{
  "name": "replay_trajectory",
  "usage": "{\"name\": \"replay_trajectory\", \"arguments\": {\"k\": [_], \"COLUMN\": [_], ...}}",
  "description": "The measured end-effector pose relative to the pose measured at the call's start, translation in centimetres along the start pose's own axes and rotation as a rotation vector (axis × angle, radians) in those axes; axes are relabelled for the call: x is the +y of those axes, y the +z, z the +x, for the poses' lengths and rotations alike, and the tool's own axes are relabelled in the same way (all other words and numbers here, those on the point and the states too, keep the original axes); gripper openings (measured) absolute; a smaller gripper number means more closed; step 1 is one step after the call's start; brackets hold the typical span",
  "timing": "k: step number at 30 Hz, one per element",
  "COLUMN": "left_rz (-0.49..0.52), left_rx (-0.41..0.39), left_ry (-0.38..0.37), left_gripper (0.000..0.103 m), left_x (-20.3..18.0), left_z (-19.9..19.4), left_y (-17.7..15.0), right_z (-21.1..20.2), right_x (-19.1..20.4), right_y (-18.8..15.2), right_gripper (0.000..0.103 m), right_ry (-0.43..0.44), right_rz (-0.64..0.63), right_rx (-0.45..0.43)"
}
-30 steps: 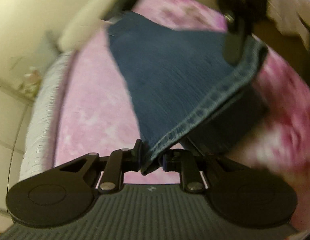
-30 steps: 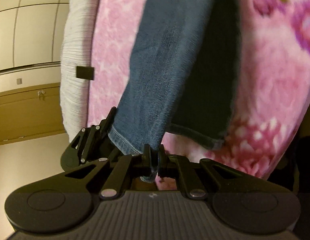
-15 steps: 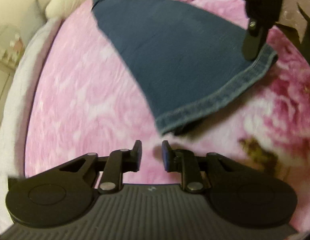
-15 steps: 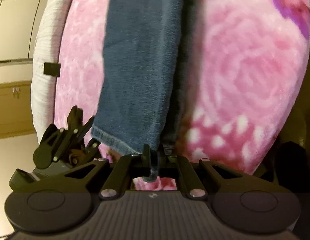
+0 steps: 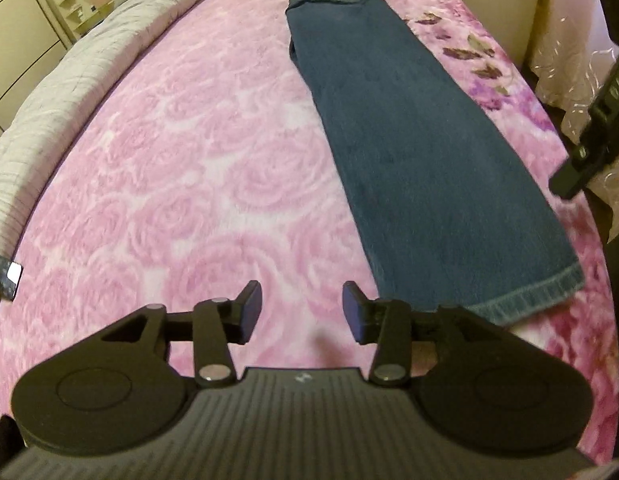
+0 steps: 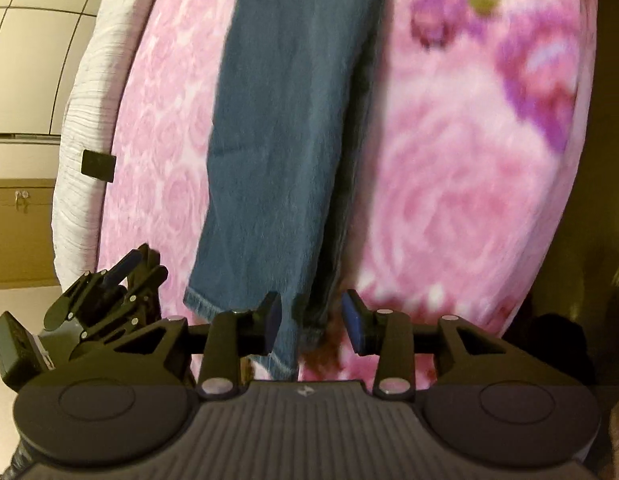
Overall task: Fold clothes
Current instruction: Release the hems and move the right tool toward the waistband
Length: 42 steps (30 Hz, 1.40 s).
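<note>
The pink rose-patterned blanket (image 5: 181,168) covers the bed, and along its right-hand side lie the jeans (image 5: 409,152), legs stacked one on the other in a long flat strip, waistband at the far end and hem (image 5: 537,292) nearest me. Denim like this I judge heavy, limp and grippy rather than slippery, so the doubled hem is the firmest place to pinch, both layers together and one corner per gripper. My left gripper (image 5: 302,312) hangs wide open and empty just left of the hem, and my right gripper (image 6: 311,320) is also spread wide, the hem corner lying loose between its fingers with nothing clamped.
</note>
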<state>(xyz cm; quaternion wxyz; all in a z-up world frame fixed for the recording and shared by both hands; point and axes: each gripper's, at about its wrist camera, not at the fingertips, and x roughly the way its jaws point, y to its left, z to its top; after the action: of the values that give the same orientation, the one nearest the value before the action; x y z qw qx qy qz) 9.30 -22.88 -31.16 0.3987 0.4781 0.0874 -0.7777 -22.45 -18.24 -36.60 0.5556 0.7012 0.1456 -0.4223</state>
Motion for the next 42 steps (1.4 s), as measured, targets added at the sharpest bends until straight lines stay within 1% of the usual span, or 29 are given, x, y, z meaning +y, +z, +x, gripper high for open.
{"name": "replay_trajectory", "arguments": {"k": [2,3,4,6,7,11,14,16,17,19,21,23,24,26,27,29,30,31,32,34,37,39,40,42], "left_rz": [0.014,0.019,0.024,0.009,0.006,-0.005,-0.028,-0.044,-0.052,-0.069,-0.123,-0.181,-0.181,-0.130,-0.107,-0.063,-0.058,-0.052,-0.047,-0.052,-0.077,-0.085,-0.088,-0.054], "left_rx": [-0.004,-0.006,-0.008,-0.021,-0.028,-0.049,-0.044,-0.040,-0.038,-0.032,-0.037,-0.049,-0.046,-0.034,-0.035,-0.037,-0.050,-0.064,-0.067,-0.071,-0.074,-0.088,-0.094,-0.083], "left_ry": [-0.001,-0.002,-0.003,-0.010,-0.008,0.002,0.032,0.052,0.067,0.098,0.080,0.050,0.047,0.047,0.016,-0.049,-0.101,-0.153,-0.179,-0.231,-0.306,-0.339,-0.356,-0.339], "left_gripper": [0.045,0.047,0.051,0.056,0.058,0.058,0.058,0.058,0.058,0.058,0.057,0.057,0.057,0.057,0.055,0.051,0.048,0.048,0.048,0.048,0.048,0.049,0.051,0.054], "left_x": [-0.2,-0.3,-0.3,-0.1,0.0,0.5,1.2,1.7,2.0,2.7,4.0,5.5,6.0,6.4,6.5,6.8,6.9,7.1,7.1,7.4,8.5,9.1,9.4,9.2], "left_z": [0.1,0.3,0.5,0.7,1.2,3.2,6.7,9.1,11.0,14.6,18.7,22.5,24.2,27.0,28.1,30.2,30.5,30.9,31.1,31.6,31.8,31.4,31.3,31.9], "left_y": [1.0,1.7,2.5,4.1,5.2,9.4,13.4,16.0,17.3,19.9,22.3,24.5,25.5,27.2,27.9,29.3,29.9,30.5,31.1,31.9,33.0,33.3,33.5,33.6], "right_z": [-1.3,-2.1,-2.8,-4.1,-4.5,-5.8,-6.9,-7.6,-7.7,-7.2,-6.3,-6.3,-6.4,-6.5,-6.4,-6.3,-6.1,-5.9,-5.6,-4.8,-4.0,-3.8,-3.7,-3.4], "right_x": [0.5,0.9,1.1,1.5,1.7,2.4,3.0,3.3,3.5,3.9,4.4,4.6,4.7,4.6,4.5,4.0,3.8,3.7,3.7,4.0,4.8,5.4,5.7,6.2], "right_y": [1.1,2.0,2.9,5.1,6.8,13.7,18.8,22.2,24.2,28.6,33.1,37.0,38.7,41.7,43.2,46.1,47.4,48.5,49.5,51.0,52.8,53.6,53.9,54.5], "right_gripper": [0.040,0.044,0.048,0.050,0.050,0.051,0.054,0.061,0.063,0.064,0.064,0.065,0.066,0.070,0.072,0.073,0.073,0.073,0.074,0.076,0.076,0.076,0.079,0.080], "right_ry": [-0.021,-0.034,-0.042,-0.057,-0.061,-0.075,-0.086,-0.093,-0.091,-0.072,-0.056,-0.045,-0.041,-0.041,-0.043,-0.049,-0.051,-0.053,-0.055,-0.064,-0.072,-0.068,-0.063,-0.064], "right_rz": [-0.039,-0.058,-0.072,-0.105,-0.128,-0.221,-0.291,-0.338,-0.363,-0.413,-0.466,-0.519,-0.543,-0.587,-0.601,-0.607,-0.606,-0.601,-0.602,-0.626,-0.657,-0.673,-0.680,-0.692], "right_rx": [-0.026,-0.044,-0.059,-0.088,-0.098,-0.134,-0.162,-0.180,-0.185,-0.165,-0.123,-0.105,-0.099,-0.090,-0.084,-0.069,-0.060,-0.050,-0.042,-0.028,-0.018,-0.024,-0.029,-0.037]}}
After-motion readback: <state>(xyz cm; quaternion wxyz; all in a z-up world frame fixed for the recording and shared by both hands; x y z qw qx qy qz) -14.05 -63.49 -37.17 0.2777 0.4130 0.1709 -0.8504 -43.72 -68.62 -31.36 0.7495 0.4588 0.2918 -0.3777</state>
